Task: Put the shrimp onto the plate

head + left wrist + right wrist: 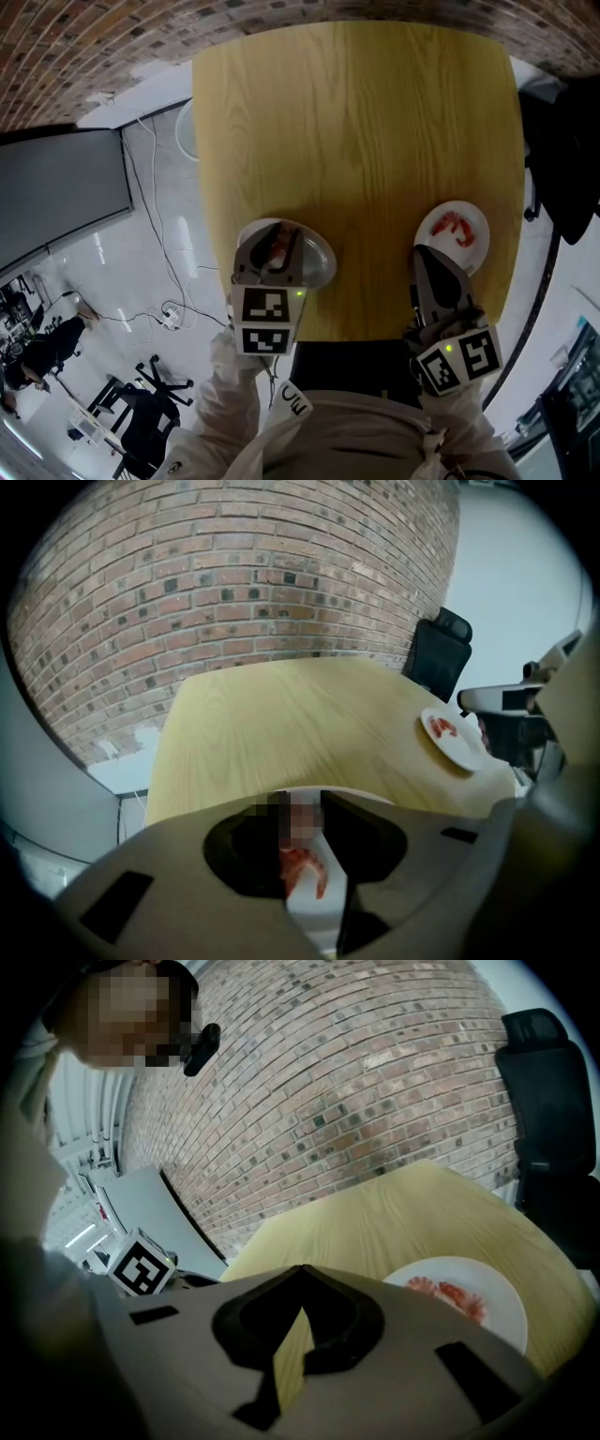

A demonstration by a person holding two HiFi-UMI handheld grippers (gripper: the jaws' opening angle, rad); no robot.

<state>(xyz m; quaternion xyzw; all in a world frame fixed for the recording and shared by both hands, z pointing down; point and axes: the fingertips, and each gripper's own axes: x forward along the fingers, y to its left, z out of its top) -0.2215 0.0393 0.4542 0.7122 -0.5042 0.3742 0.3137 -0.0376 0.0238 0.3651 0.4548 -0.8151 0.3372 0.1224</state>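
— Which step is this?
— The grasp; the left gripper (300,810) has its fingers pinching, I judge, the shrimp (302,866) lying on the dish (319,259); the right gripper (300,1277) is empty, fingers pressed together.
— Next?
— Lift; carry it across the counter (356,122); release over the plate (474,253).

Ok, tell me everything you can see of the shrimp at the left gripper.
The shrimp is small, curled, orange-red with paler streaks. It sits between the jaws of the left gripper, against one jaw, over a white dish near the table's front edge. A blur patch hides its upper end, so a firm grip can't be confirmed.
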